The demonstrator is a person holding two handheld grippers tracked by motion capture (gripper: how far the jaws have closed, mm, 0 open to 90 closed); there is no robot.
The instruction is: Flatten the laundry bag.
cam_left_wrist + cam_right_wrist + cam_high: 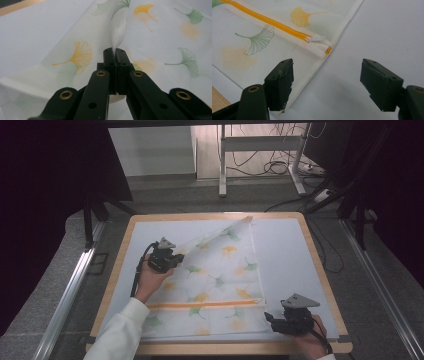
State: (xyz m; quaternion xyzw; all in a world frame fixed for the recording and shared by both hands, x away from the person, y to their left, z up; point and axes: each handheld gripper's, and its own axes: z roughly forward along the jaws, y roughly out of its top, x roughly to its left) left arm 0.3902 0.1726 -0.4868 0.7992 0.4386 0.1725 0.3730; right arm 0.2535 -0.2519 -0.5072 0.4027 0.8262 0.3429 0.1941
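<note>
I am pinching a fold of the white mesh laundry bag printed with ginkgo leaves point(215, 280) in my left hand-held gripper point(115, 53), lifting its corner off the white-covered surface point(290, 250). My right hand-held gripper point(327, 82) is waiting with jaws apart beside the bag's orange zipper point(269, 22), seemingly ready to steady that edge.

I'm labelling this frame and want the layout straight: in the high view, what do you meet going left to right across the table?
Left tongs shut on the mesh bag's lifted left edge → the bag's orange zipper → right tongs, open, by the bag's near right corner → bare white mat.
</note>
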